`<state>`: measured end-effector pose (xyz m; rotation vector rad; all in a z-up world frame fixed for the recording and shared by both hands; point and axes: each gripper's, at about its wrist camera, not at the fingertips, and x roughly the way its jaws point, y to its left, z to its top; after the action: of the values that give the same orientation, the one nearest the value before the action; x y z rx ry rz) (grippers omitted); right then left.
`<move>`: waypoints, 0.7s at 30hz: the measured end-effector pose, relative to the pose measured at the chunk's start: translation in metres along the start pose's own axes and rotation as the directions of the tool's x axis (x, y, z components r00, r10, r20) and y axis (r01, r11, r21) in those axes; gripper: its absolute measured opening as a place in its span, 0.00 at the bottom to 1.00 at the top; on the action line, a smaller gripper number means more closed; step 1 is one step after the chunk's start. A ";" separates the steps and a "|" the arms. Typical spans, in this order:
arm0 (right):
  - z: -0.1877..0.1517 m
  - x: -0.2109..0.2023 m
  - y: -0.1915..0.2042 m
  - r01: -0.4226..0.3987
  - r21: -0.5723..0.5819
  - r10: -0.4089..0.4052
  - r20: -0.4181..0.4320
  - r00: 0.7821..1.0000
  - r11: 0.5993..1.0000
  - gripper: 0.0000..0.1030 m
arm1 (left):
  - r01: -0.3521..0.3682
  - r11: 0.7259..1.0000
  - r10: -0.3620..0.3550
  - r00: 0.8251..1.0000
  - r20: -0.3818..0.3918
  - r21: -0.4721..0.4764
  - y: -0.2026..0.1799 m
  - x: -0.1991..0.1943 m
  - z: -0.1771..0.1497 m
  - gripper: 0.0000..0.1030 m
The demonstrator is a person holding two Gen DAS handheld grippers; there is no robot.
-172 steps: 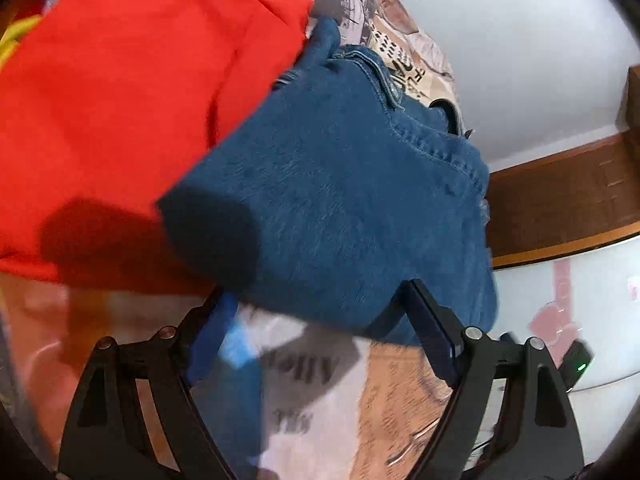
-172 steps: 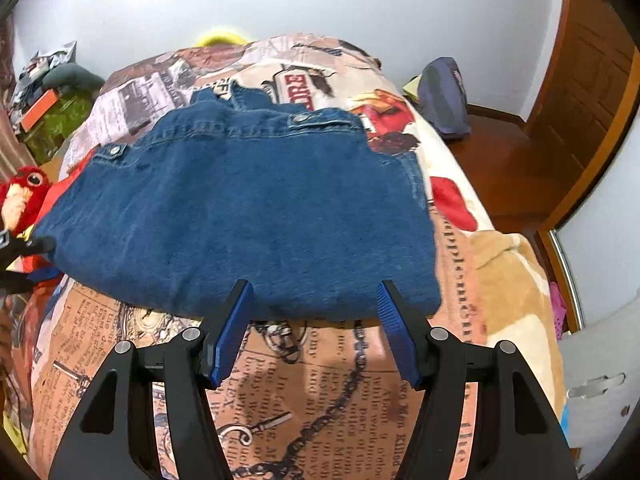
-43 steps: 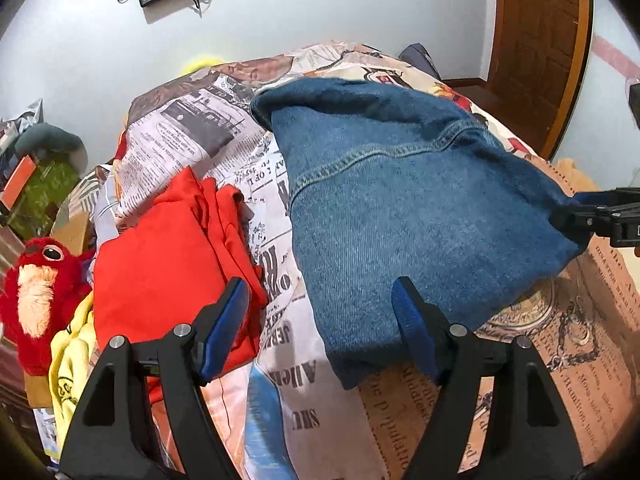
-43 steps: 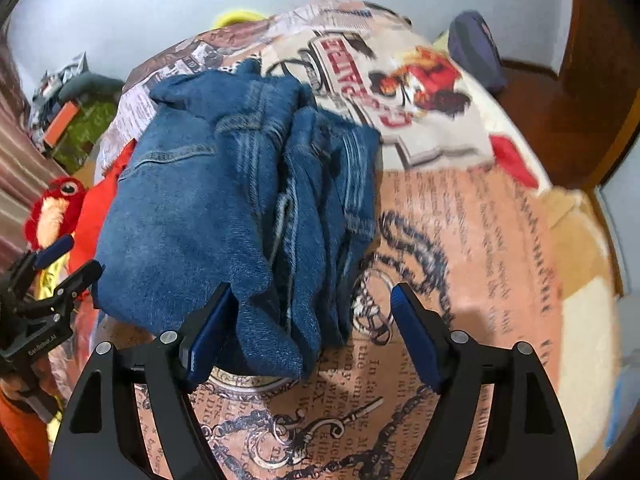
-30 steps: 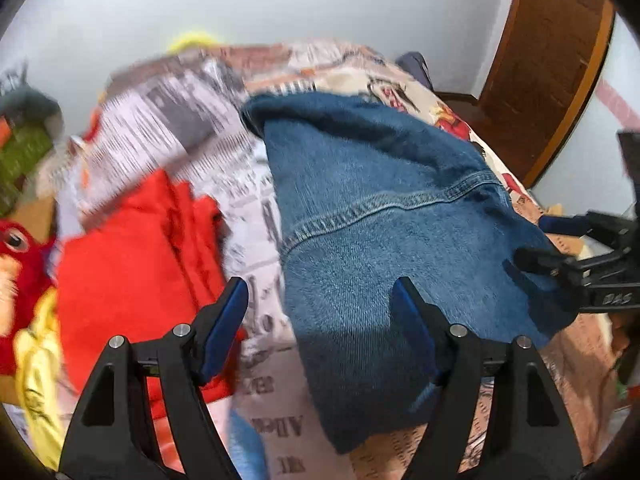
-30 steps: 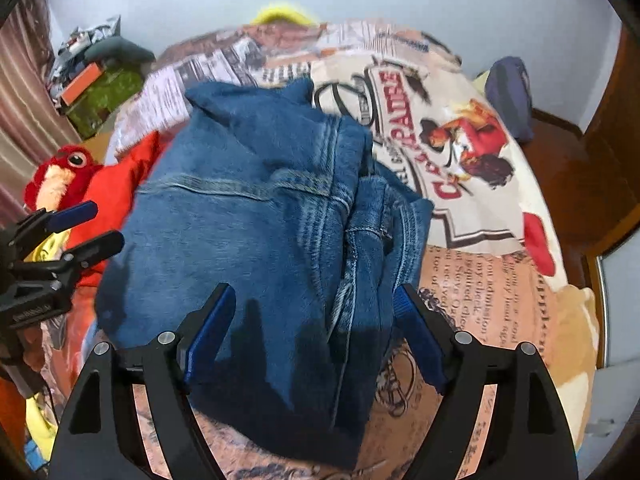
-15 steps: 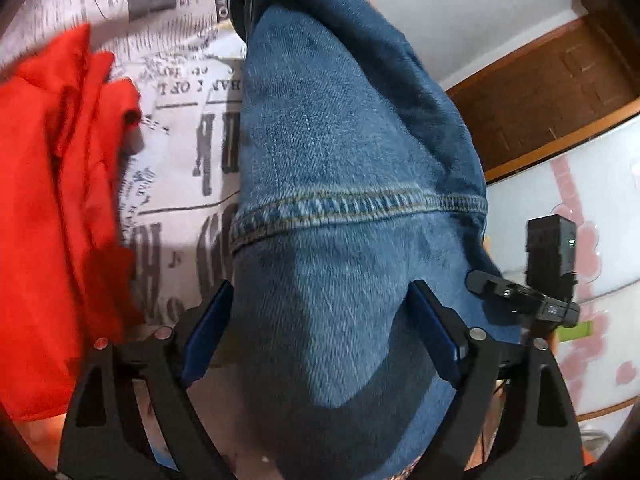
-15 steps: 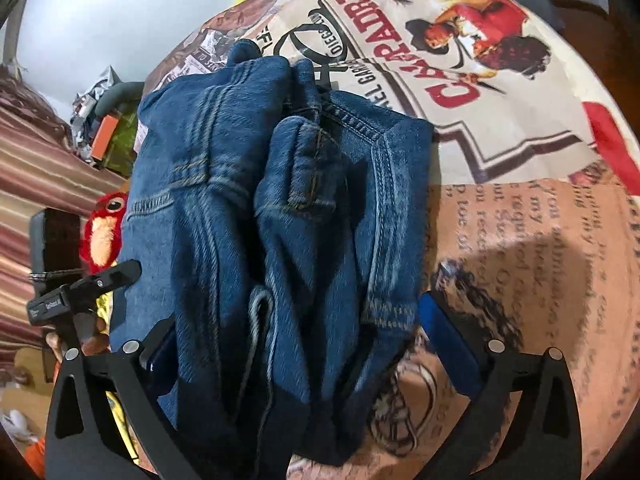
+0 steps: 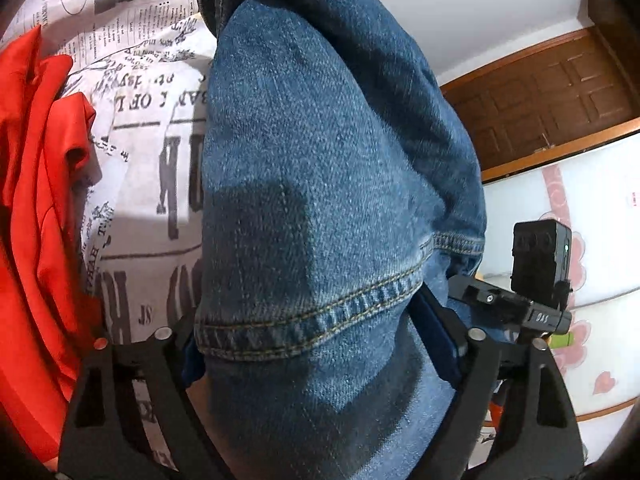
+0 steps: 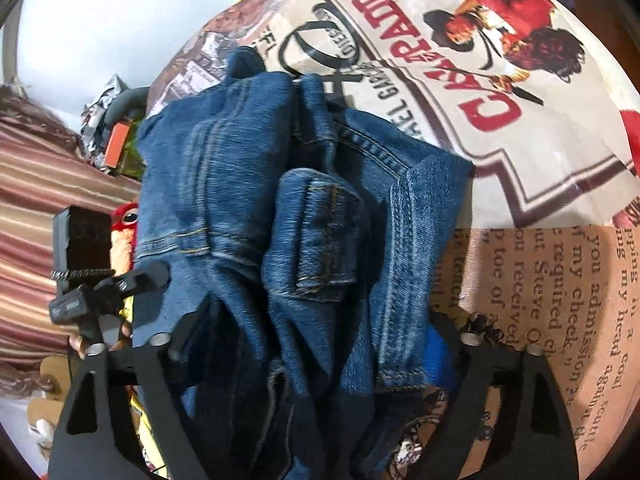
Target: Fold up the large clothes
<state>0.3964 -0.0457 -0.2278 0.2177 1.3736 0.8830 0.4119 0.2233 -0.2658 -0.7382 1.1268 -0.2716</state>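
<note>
the folded jeans sit in a thick bundle on the bed, on a bedspread printed with newspaper text and a red "caxpadre"-style logo. from the left wrist view the denim fills the middle of the frame, with a stitched hem band running across it low down.

the left tongs are spread wide, one finger on each side of the bundle; the denim bulges out between them and hides most of the blue pads, so whether the pads press the cloth cannot be told. the right tongs are likewise spread wide, straddling the opposite end of the bundle, where several stacked layers, seams and a belt loop show. a blue pad peeks out beside the denim on that side, touching or just beside the outer fold.

each view catches the other tool: the right tongs' camera block shows at the far right edge of the bundle in the left wrist view, and the left tongs show at the bundle's left edge in the right wrist view, with a bit of the hand holding them.

a red garment lies on the bed just beside the jeans, on the left. a red plush toy peeks out behind the left tool. a wooden door stands beyond the bed against a white wall.
</note>
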 end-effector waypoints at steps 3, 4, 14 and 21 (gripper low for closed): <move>-0.001 -0.005 0.005 -0.003 -0.020 0.003 0.013 1.000 1.000 0.58 | 0.003 1.000 -0.003 1.000 0.017 0.008 0.004 -0.016 0.006 0.66; -0.001 -0.006 0.007 0.002 -0.024 -0.001 0.019 1.000 1.000 0.54 | -0.007 1.000 0.007 1.000 0.022 0.021 0.001 -0.021 0.005 0.59; 0.001 -0.041 0.074 0.057 -0.129 -0.048 0.071 0.996 0.990 0.29 | -0.093 0.987 0.076 0.989 0.129 0.132 -0.049 -0.088 -0.008 0.43; 0.000 -0.063 0.147 0.046 -0.246 -0.011 0.142 0.990 0.968 0.28 | -0.097 0.979 0.046 0.962 0.270 0.179 -0.064 -0.188 -0.026 0.42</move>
<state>0.3391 0.0119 -0.0900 0.0641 1.1218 0.9884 0.3187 0.2687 -0.0942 -0.5431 0.8579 -0.2090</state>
